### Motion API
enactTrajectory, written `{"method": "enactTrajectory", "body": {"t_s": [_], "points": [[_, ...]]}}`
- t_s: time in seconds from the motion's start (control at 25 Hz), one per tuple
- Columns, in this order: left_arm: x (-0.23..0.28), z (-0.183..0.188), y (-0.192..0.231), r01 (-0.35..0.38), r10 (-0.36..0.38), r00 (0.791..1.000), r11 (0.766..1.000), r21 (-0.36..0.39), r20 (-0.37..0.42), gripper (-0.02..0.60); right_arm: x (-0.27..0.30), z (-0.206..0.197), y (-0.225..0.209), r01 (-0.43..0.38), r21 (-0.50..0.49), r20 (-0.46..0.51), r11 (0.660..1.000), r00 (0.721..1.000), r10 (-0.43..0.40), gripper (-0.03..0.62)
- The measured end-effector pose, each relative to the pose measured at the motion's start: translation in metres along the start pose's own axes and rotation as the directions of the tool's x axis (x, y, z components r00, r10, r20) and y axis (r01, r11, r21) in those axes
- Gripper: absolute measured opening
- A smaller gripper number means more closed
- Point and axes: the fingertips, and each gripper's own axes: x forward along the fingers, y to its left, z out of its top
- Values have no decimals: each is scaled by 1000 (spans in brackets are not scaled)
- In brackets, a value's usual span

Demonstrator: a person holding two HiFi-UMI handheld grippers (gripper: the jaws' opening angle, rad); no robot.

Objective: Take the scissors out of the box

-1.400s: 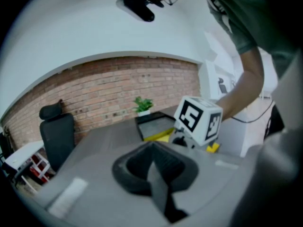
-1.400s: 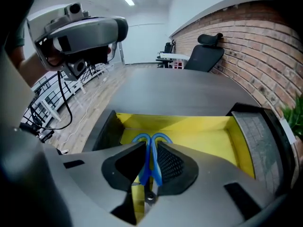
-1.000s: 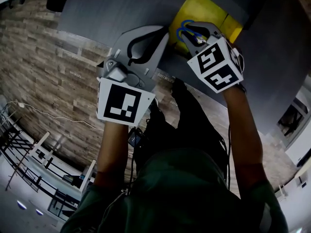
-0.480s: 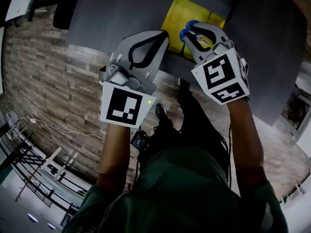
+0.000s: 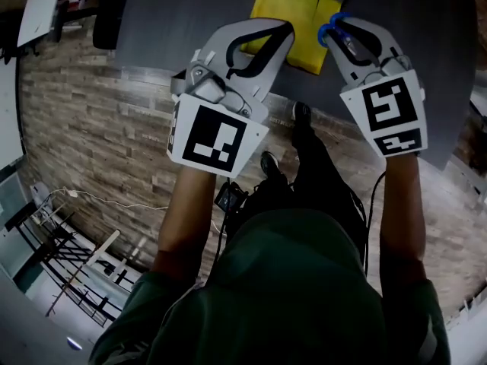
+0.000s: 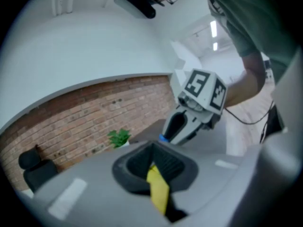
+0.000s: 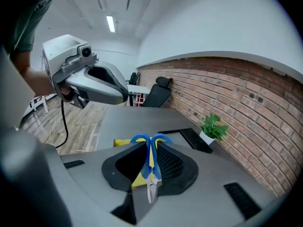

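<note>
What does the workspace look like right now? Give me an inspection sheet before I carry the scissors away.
Surface: grey table.
Job's things: yellow box on the table; blue-handled scissors held beside the box's right edge.
Clutter: potted plant and flat black item at the table's far side.
Grippers: left tongs shut on the box's edge; right tongs shut on the scissors.
Cables: hanging cable below the left tongs; floor cable.
Surroundings: brick wall, wood floor, office chair.

One scissors [image 7: 151, 167], one box [image 5: 293, 2], two hand-held grippers [image 5: 283, 36] [image 5: 340, 33]
</note>
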Motion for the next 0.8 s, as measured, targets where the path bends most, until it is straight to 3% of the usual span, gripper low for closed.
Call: {"method": "enactTrajectory", "body": {"t_s": [0.44,0.8], "points": [[24,33,-38,122,-125,991,989,82,38,-2,-54,-54,-26,135,98,-59,986,990,-130,69],[54,54,-63,200,-208,976,974,106,63,-2,-84,-101,-49,214,165,-127,963,973,-194,69]]}}
